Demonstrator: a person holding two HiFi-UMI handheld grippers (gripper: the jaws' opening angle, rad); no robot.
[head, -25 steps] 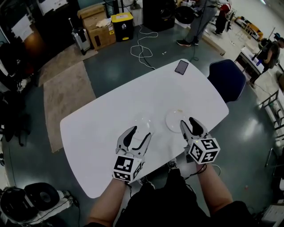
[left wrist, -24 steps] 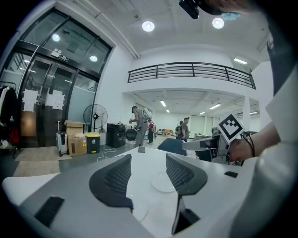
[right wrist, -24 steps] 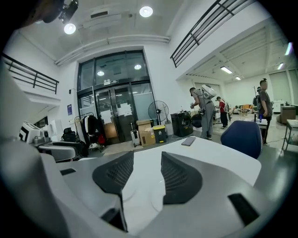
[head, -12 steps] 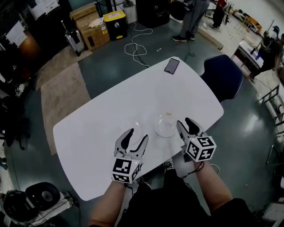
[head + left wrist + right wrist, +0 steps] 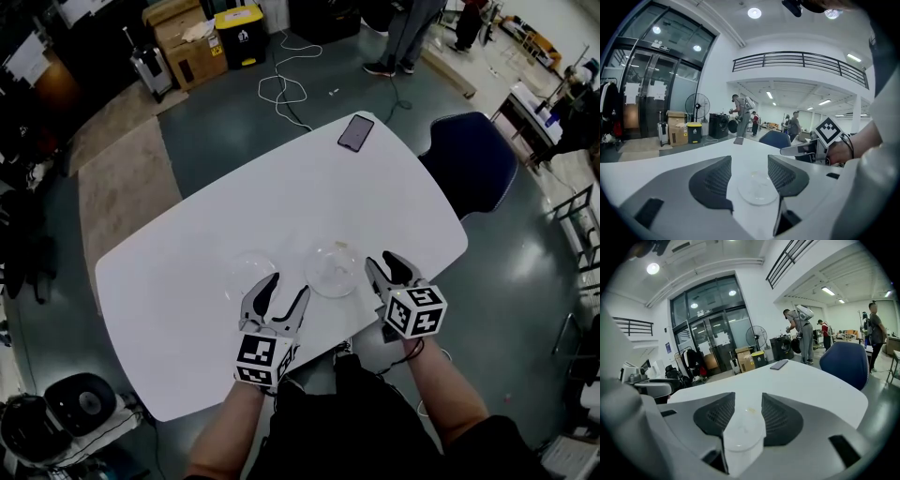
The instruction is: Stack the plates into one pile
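My left gripper [image 5: 287,289] and my right gripper [image 5: 384,264] are both spread wide. The left plate [image 5: 249,274] and the right plate [image 5: 333,270] sit apart on the white bench [image 5: 309,197].

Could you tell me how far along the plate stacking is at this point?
Nothing is stacked yet: the left plate and right plate lie apart on the table. In hand: nothing; the left gripper and right gripper are open, each facing a plate. Left: lift one onto the other.
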